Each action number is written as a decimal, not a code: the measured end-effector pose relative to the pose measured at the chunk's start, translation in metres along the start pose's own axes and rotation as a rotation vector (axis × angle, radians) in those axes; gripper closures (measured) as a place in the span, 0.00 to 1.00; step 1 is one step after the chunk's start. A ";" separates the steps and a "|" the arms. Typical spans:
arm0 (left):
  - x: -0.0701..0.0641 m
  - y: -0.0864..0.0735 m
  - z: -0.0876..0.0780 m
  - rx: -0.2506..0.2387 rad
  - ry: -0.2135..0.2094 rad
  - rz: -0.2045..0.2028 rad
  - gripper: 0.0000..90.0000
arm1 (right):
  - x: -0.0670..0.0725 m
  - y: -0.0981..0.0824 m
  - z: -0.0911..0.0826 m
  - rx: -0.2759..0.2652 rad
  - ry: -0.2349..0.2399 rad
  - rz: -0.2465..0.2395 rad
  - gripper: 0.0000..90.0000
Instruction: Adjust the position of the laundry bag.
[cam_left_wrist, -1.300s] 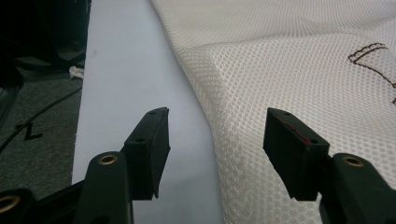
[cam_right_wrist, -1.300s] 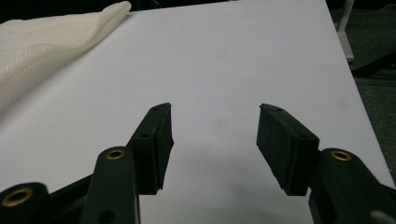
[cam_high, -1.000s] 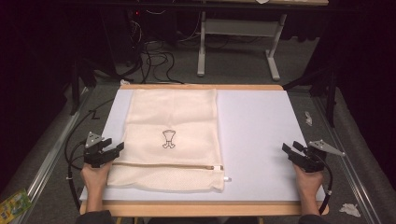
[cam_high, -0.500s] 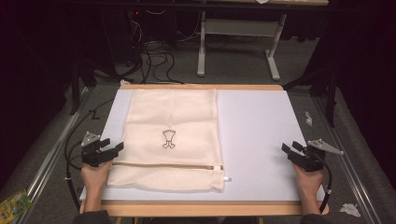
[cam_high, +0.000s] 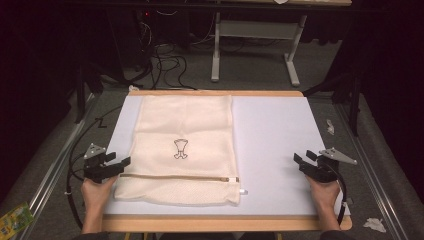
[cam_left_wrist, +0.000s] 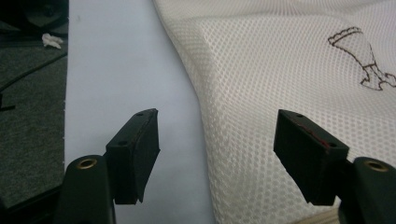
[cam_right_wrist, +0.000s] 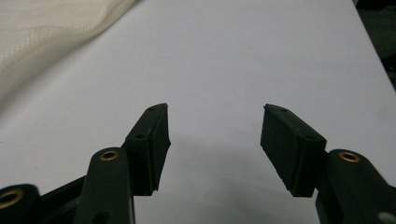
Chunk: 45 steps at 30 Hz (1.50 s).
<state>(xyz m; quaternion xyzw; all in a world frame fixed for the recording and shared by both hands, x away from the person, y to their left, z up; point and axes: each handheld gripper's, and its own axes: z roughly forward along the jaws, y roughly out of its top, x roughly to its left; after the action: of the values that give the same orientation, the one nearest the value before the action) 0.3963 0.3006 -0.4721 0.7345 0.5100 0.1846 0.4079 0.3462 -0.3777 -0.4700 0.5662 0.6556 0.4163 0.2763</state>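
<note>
Left gripper (cam_high: 120, 163) hangs released at the mesh laundry bag's (cam_high: 182, 145) left edge, jaws straddling it, probably lined up to pinch. Right gripper (cam_high: 303, 160) waits released over bare counter (cam_high: 280, 140), well apart from the bag lying flat, zipper (cam_high: 175, 176) nearest the person.

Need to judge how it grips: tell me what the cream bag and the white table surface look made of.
Cream bag: looks like soft mesh fabric, matte, with tiny holes all over and a zipper across it. White surface: smooth and matte, possibly a laminate or sheet; wood-coloured edging shows along its border.
</note>
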 end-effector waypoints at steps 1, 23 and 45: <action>-0.001 0.000 0.001 0.011 0.006 0.005 0.34 | 0.004 0.001 0.001 0.021 -0.003 0.012 0.50; -0.018 0.015 0.018 0.075 0.033 0.039 0.38 | 0.080 0.025 0.035 0.193 0.162 -0.112 0.59; -0.017 0.023 0.035 0.116 0.012 -0.047 0.39 | 0.151 0.041 0.072 0.309 0.383 -0.105 0.55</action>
<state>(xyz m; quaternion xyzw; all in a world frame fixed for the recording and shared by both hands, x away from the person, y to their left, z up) 0.4271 0.2681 -0.4722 0.7434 0.5396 0.1496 0.3659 0.3964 -0.2140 -0.4546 0.4778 0.7803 0.3957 0.0784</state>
